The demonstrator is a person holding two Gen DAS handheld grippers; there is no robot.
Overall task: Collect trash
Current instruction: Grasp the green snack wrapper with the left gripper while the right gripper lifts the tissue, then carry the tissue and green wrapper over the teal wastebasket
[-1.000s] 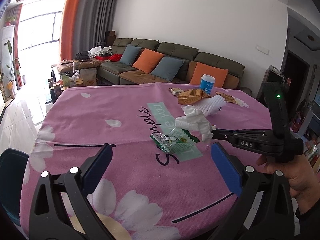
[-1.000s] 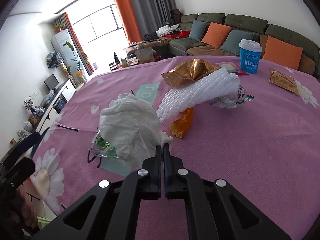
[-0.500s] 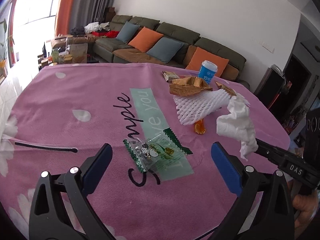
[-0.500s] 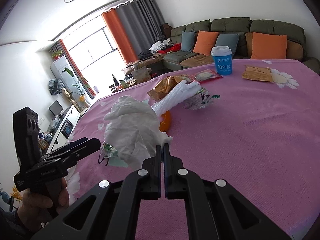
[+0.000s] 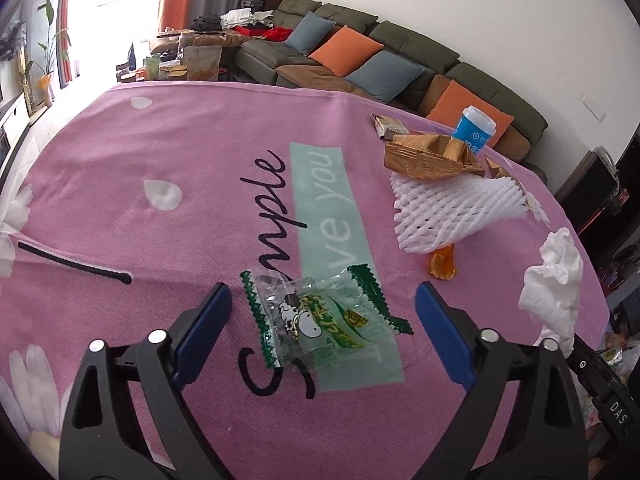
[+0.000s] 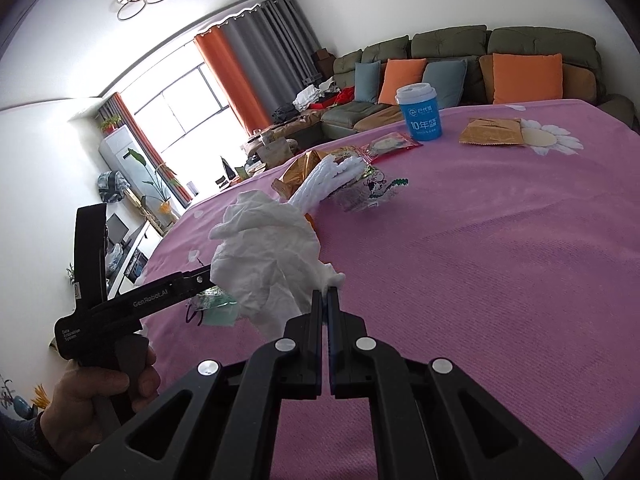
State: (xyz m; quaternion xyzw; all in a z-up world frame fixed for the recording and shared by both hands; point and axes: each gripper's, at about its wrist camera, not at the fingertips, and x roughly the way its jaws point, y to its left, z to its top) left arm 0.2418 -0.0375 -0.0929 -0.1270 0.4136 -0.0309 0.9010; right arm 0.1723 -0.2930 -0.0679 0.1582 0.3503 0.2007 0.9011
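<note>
My left gripper [image 5: 320,320] hangs just over the clear candy wrapper [image 5: 320,320], and that wrapper lies dead ahead between my two blue pads [image 5: 206,330], apart from both; the jaws are spread wide but closing in at this moment, nothing pressed yet. The wrapper lies flat on the pink bench cloth [image 5: 192,152], on the lower end of the pale green printed strip [image 5: 334,216], with its long axis running across the gap between my pads, one zigzag green end toward each. So I judge the pads will meet its ends, not its flanks, and it may crumple lengthwise unless I roll the wrist. It looks thin, crinkled and see-through, with a cartoon dog and yellow-green lettering, likely light and slippery. My left side is plainly the nearer one to it. My right gripper [image 6: 325,300] has its jaws pressed together on a corner of a crumpled white tissue [image 6: 272,256], held up off the cloth, to the right of the wrapper in the left view. Beyond the wrapper, farther up the cloth, sit a white foam fruit net [image 5: 456,212], a gold foil packet [image 5: 428,156] upon it, an orange scrap [image 5: 442,266] under its near edge, and a blue paper cup [image 5: 474,132] behind.
</note>
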